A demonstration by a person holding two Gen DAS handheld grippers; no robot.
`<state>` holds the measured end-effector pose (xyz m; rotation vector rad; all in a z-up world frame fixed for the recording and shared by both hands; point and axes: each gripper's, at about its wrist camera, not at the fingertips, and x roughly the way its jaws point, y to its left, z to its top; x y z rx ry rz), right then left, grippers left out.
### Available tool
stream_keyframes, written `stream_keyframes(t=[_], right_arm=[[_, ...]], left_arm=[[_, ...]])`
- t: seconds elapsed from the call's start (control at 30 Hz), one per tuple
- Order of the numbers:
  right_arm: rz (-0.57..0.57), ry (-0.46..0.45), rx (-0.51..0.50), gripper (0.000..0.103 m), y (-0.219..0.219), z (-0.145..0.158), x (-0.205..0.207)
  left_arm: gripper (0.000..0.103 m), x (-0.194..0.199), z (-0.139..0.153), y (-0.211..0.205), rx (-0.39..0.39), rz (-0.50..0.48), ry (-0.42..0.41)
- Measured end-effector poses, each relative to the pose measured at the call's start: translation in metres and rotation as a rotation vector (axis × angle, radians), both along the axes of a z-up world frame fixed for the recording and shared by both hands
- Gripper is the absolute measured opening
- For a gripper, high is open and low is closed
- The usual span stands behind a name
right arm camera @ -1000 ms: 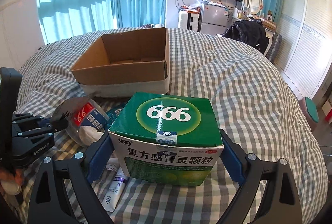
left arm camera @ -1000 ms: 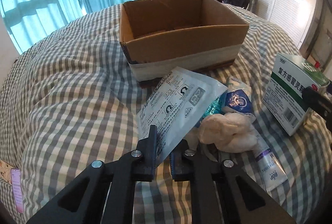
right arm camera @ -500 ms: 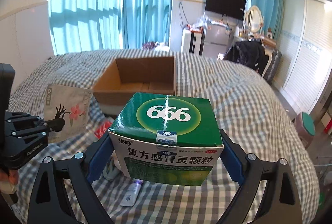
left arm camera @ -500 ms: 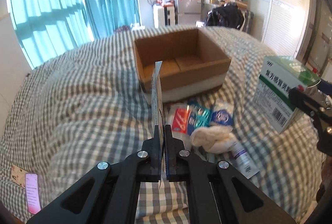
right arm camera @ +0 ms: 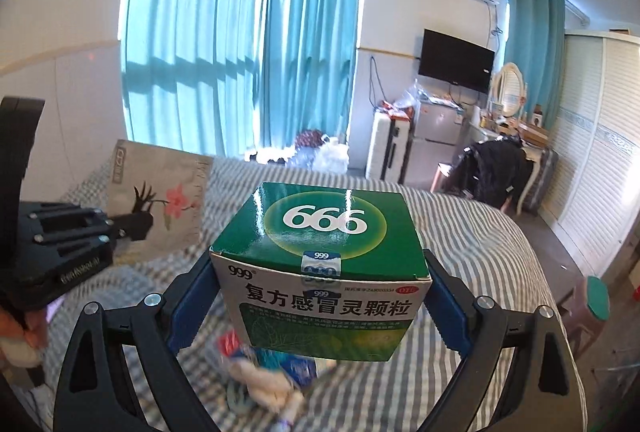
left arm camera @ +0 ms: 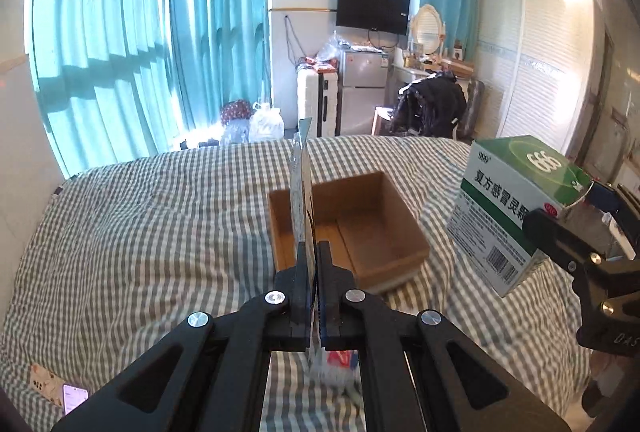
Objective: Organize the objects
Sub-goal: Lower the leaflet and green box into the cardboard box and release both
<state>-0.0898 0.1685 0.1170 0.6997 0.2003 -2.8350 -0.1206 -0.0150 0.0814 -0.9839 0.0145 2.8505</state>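
Note:
My left gripper (left arm camera: 313, 260) is shut on a flat packet (left arm camera: 303, 188), held edge-on and high above the open cardboard box (left arm camera: 360, 224) on the checked bed. In the right wrist view the packet (right arm camera: 160, 200) shows a flower print, with the left gripper (right arm camera: 132, 226) at the left. My right gripper (right arm camera: 320, 296) is shut on a green and white medicine box (right arm camera: 324, 256), held in the air; it also shows in the left wrist view (left arm camera: 516, 204), right of the cardboard box. The cardboard box is hidden in the right wrist view.
Loose items lie on the bed below: a red and blue packet (left arm camera: 340, 358), and a cloth wad (right arm camera: 264, 384) with small packets (right arm camera: 232, 344). A phone (left arm camera: 74, 398) lies at the bed's left edge. A chair with dark clothes (left arm camera: 432, 108) stands beyond the bed.
Both grippers have risen well above the bed with their loads. The left gripper turned the packet edge-on and carried it over the cardboard box. The loose items dropped low in view.

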Motion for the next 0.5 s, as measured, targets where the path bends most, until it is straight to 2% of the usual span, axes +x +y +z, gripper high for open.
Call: stream_keyframes(t=[0.13, 0.27, 0.37, 0.5], right_arm=[[0.011, -0.002, -0.016, 0.094, -0.012, 0.016, -0.047], [0.018, -0.023, -0.017, 0.094, -0.024, 0.011, -0.102], [0.013, -0.061, -0.025, 0.094, -0.029, -0.007, -0.145], [0.004, -0.136, -0.037, 0.093, -0.03, -0.05, -0.197]], left_arm=[[0.002, -0.047, 0.0, -0.002, 0.002, -0.004, -0.031], [0.002, -0.095, -0.014, 0.001, 0.004, -0.022, -0.058], [0.002, -0.122, -0.035, 0.006, 0.021, -0.038, -0.083], [0.002, -0.16, -0.075, 0.005, 0.076, -0.052, -0.147]])
